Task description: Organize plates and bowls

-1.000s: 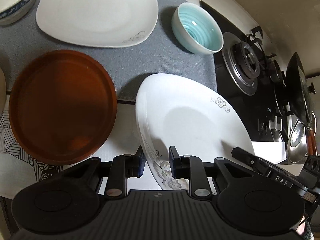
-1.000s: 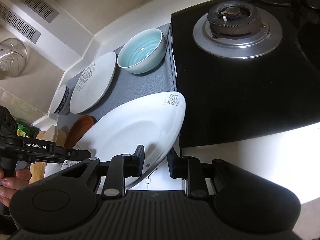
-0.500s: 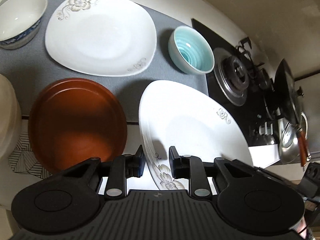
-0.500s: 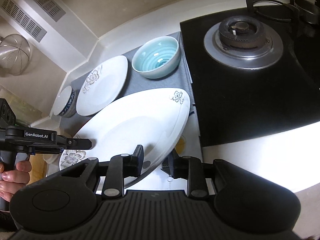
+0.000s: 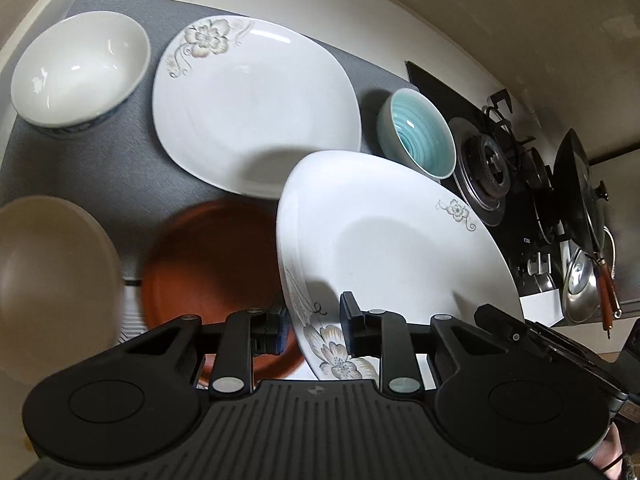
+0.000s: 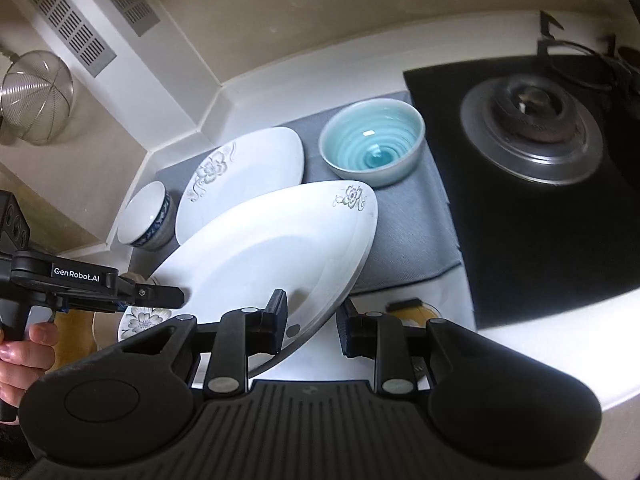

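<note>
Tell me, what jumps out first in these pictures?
A big white flowered plate is held tilted above the counter, its near rim between the fingers of the left tool and the right tool. Behind it, on a grey mat, lie a matching white plate and a turquoise bowl.

Dim, fisheye-warped, slight motion blur

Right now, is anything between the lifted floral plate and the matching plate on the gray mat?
Nothing visible. The lifted floral plate, held by the left gripper and right gripper, already overlaps the matching plate. The teal bowl sits beside it, close to the lifted rim.
</note>
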Demonstrator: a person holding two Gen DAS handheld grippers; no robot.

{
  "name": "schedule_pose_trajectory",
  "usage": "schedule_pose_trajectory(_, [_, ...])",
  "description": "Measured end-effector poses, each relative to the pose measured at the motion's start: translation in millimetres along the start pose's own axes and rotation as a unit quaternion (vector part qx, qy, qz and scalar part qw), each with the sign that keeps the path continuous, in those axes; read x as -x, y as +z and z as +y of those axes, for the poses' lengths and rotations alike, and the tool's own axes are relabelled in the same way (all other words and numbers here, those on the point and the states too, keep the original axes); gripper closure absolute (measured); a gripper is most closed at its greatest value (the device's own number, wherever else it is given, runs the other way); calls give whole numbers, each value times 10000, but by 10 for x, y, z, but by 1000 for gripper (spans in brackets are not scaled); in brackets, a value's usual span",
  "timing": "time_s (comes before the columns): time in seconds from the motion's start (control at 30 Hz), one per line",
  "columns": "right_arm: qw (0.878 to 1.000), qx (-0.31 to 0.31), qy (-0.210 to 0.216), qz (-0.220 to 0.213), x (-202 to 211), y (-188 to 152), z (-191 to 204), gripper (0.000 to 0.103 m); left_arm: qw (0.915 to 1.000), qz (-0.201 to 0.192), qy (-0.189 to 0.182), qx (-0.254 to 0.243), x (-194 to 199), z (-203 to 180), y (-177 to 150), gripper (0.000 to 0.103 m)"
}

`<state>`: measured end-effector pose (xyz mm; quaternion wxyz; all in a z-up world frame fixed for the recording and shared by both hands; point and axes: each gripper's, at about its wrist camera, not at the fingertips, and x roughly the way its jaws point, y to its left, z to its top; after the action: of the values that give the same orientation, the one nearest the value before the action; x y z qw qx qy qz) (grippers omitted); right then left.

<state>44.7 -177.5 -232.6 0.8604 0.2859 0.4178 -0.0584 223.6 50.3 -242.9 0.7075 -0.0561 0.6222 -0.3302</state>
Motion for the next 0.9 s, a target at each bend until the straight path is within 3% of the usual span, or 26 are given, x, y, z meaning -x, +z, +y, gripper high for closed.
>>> schedule_pose_trajectory(0.43, [9999,104,-97,7,-339,190,362,74,9999,-90,-70,-53,95,356,270,76])
schedule_pose_trajectory(0.9, [9980,363,379,363,-967,610,198,74,9967,-307,729,180,11,341,677,75])
